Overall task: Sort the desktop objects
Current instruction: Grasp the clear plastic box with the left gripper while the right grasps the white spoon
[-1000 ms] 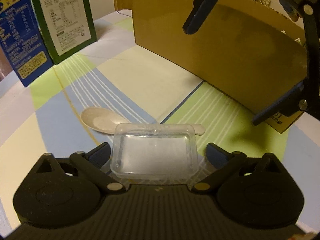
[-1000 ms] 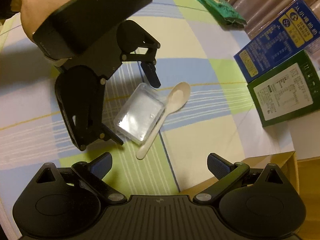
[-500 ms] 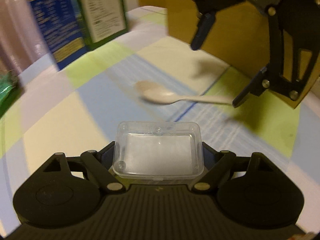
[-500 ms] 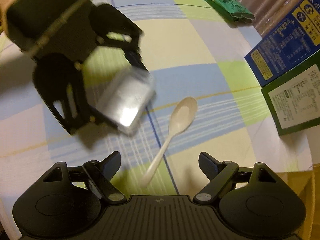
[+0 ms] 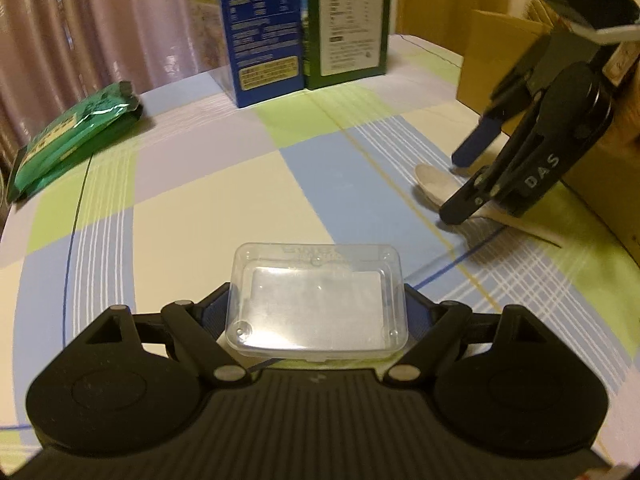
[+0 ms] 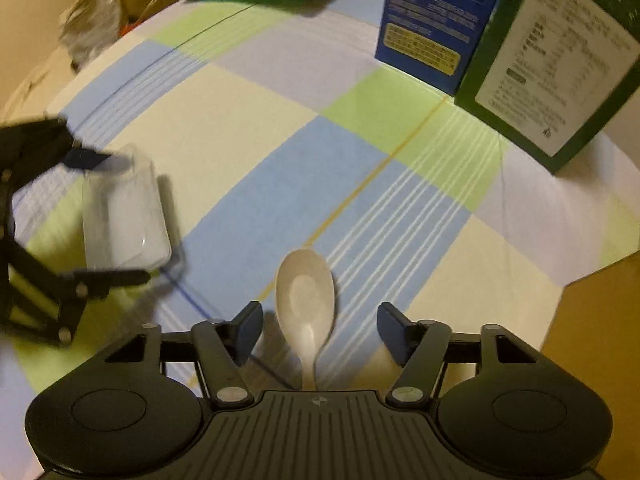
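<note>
A: Desktop objects are being sorted; what is held nearest the left wrist camera?

B: A clear, shallow rectangular plastic box (image 5: 316,300) is clamped between the fingers of the left gripper (image 5: 316,312), gripped across its short ends. It appears to be held level and lifted off the checked pastel tablecloth (image 5: 208,200), presumably so it can be carried to its place.

A: And the right gripper (image 6: 320,326)?

B: Its jaws are spread apart, straddling a cream plastic spoon (image 6: 306,298) that lies flat on the cloth, bowl pointing away, handle running back under the tool. No contact with the pads can be made out. The straddle is judged to be an alignment for pinching the narrow neck.

A: What is set farther back?

B: A brown cardboard box (image 5: 600,128) is seen just beside the spoon, probably the destination. Beyond, a blue carton (image 5: 260,28) and a green carton (image 5: 348,20) are stood upright side by side, and a green foil packet (image 5: 72,136) is laid flat near the table's edge.
</note>
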`<state>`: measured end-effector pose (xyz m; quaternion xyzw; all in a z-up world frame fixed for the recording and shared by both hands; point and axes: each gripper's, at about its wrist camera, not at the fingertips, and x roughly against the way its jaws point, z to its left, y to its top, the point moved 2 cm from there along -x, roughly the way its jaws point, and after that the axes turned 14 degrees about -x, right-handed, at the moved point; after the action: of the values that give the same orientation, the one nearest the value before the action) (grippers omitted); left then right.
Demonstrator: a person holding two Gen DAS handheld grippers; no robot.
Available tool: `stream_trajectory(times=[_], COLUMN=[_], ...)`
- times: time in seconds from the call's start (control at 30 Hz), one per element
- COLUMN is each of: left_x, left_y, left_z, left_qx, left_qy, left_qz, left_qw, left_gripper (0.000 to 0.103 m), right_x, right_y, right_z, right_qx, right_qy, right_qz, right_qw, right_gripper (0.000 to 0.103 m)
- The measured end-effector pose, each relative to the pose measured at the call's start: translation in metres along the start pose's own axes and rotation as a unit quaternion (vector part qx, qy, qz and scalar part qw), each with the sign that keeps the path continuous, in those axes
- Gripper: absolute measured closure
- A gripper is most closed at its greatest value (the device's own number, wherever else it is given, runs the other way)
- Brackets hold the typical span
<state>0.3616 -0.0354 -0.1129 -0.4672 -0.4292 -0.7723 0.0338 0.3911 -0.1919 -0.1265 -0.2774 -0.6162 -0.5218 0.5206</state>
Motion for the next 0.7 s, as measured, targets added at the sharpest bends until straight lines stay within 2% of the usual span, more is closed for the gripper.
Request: stream_trajectory(times=[0.07, 0.3, 0.53, 0.7], left_x=[-0.001, -0.003, 0.005, 0.026], left_y=[-0.002, -0.003, -0.008, -0.018], left_z=[0.001, -0.002, -0.013, -0.039], left_qx=[0.014, 0.035, 0.058, 0.069], left_qy=[0.002, 0.010, 0.013, 0.000], left_qz=[-0.005, -0.017, -0.009, -0.004], left_qw=[0.9999, 0.9992, 0.9982, 0.9976], left_gripper=[0.021, 0.021, 0.021, 0.021], right_x=[-0.003, -0.006, -0.001, 0.015], right_y=[0.001, 0.002, -0.011, -0.034], right_z=[0.001, 0.005, 0.011, 0.013], right_qx=[-0.008, -0.018, -0.044, -0.107], right_qy=[0.002, 0.013, 0.003, 0.008], right_qz=[-0.005, -0.039, -0.050, -0.042], right_qw=[1.000, 0.999, 0.998, 0.993], right_gripper=[0.048, 0.073, 0.073, 0.073])
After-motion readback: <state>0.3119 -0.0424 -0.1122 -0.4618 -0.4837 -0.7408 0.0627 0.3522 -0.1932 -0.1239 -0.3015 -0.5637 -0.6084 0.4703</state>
